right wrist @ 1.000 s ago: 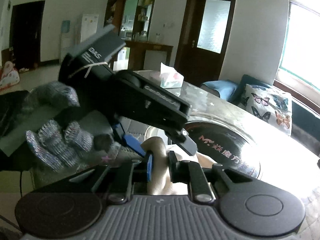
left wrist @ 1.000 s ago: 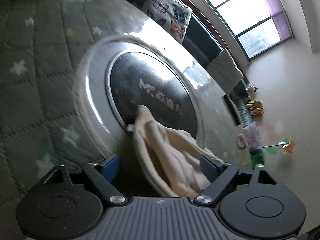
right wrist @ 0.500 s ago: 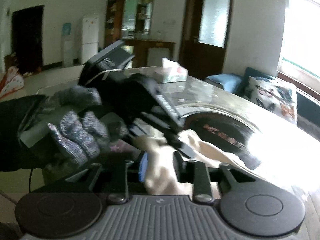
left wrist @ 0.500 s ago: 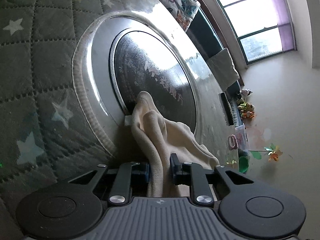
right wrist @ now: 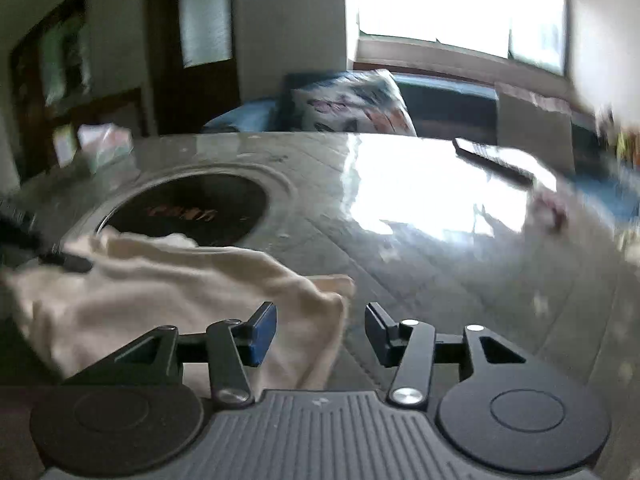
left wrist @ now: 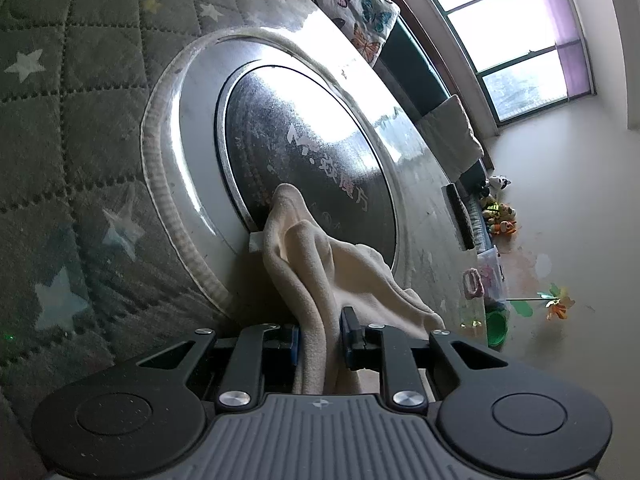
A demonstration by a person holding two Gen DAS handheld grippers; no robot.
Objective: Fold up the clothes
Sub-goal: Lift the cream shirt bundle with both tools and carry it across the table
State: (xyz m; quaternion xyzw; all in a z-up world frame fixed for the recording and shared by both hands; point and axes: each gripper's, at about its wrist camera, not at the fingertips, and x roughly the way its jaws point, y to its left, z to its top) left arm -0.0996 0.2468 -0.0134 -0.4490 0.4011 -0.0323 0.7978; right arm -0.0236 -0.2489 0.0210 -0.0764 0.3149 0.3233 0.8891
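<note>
A cream cloth [left wrist: 316,268] lies bunched on the table over the edge of a round black plate [left wrist: 304,152]. My left gripper [left wrist: 320,340] is shut on one end of the cloth. In the right wrist view the same cloth [right wrist: 168,296] lies spread at the lower left. My right gripper [right wrist: 320,330] is open, with the cloth's right corner between its fingers but not pinched. The left gripper's tip [right wrist: 60,258] shows dark at the cloth's far left edge.
The table has a quilted star-patterned cover [left wrist: 60,120] under a glossy sheet. A butterfly cushion [right wrist: 352,104] and a sofa stand behind the table. A tissue box [right wrist: 104,144] sits at the far left, and a dark remote [right wrist: 496,158] at the right.
My left gripper closed on the cloth and holds it. My right gripper let go of the cloth, opened and swung right along it; the gloved hand has left its view.
</note>
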